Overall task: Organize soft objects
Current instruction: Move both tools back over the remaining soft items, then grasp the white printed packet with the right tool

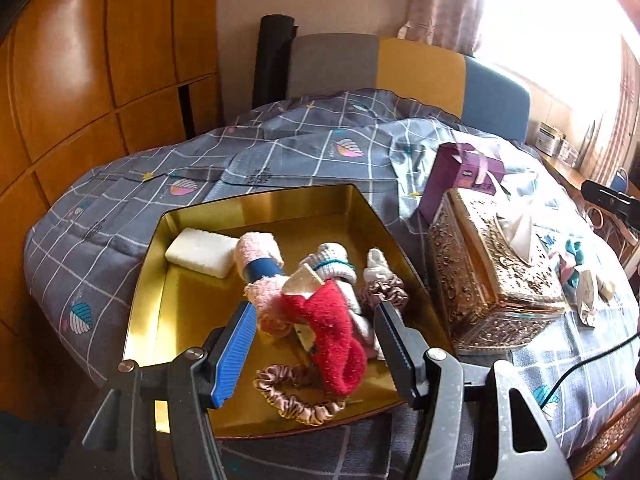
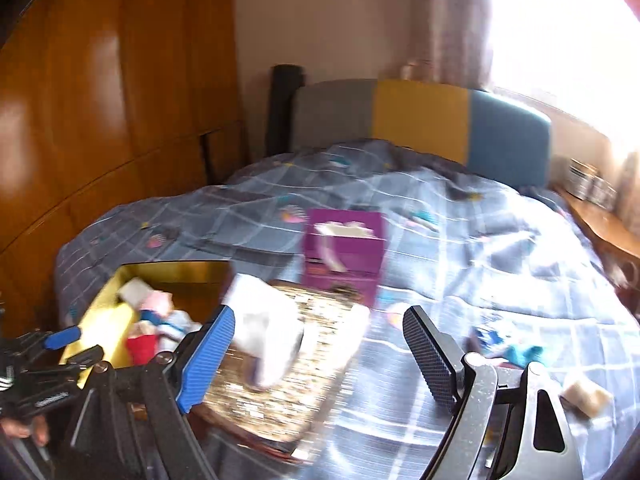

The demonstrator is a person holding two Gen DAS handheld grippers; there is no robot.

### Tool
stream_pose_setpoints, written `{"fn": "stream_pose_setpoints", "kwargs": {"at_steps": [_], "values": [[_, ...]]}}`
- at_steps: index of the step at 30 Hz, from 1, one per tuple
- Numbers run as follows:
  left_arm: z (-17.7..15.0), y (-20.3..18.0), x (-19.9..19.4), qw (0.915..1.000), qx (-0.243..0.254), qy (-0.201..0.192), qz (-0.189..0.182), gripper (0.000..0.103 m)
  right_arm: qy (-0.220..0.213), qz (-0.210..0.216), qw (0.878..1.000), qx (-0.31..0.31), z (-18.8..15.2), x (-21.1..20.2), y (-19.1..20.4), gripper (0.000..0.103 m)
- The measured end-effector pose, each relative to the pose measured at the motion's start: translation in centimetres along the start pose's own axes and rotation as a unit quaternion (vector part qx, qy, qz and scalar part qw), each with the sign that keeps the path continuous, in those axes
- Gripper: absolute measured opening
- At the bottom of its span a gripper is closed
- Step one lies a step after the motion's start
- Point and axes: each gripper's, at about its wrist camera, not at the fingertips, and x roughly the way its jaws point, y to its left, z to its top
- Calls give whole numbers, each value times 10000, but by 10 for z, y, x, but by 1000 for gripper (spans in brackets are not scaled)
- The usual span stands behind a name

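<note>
A gold tin tray [image 1: 192, 308] lies on the bed and holds a white pad [image 1: 202, 252], a pink rolled towel [image 1: 260, 264], white socks [image 1: 336, 268], a red fuzzy sock [image 1: 336, 332] and two satin scrunchies [image 1: 296, 396]. My left gripper [image 1: 316, 312] hovers open over the tray, its pads clear of the red sock below. My right gripper [image 2: 320, 316] is open and empty above the ornate gold tissue box [image 2: 288, 360]; this view is blurred. Loose on the quilt to its right lie a teal soft item [image 2: 520, 354] and a beige one [image 2: 586, 394].
The ornate tissue box [image 1: 492, 264] stands right beside the tray, with a purple box [image 1: 460, 176] behind it. A wooden wardrobe [image 1: 80, 100] runs along the left, and a headboard [image 1: 420, 72] and a bright window are at the back. A black cable [image 1: 580, 364] crosses the quilt.
</note>
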Motion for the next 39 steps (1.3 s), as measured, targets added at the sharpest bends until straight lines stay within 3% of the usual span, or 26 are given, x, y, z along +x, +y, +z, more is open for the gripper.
{"fn": "stream_pose_setpoints", "kwargs": {"at_steps": [8, 13, 19, 23, 26, 34, 37, 39], "values": [[6, -21, -5, 9995, 277, -73, -128, 62, 76, -864, 9945, 587, -15, -9, -85, 90], [8, -33, -5, 9989, 420, -53, -217, 62, 171, -1554, 9829, 972, -30, -12, -145, 91], [10, -48, -7, 9974, 576, -66, -431, 62, 224, -2490, 9545, 1623, -56, -9, -219, 93], [14, -60, -11, 9962, 662, -145, -551, 62, 178, -2929, 9171, 2700, -81, -20, -269, 93], [20, -70, -14, 9948, 723, -193, -685, 62, -13, -2655, 8941, 3607, -95, -34, -296, 93], [42, -130, -26, 9826, 1266, -335, -1314, 62, 113, -1900, 8501, 4911, -125, -31, -323, 94], [43, -158, -27, 9759, 1492, -288, -1564, 62, 442, -1432, 8429, 5168, -135, -14, -326, 94], [41, -173, -29, 9717, 1616, -266, -1704, 62, 548, -1304, 8487, 5097, -134, -8, -322, 94]]}}
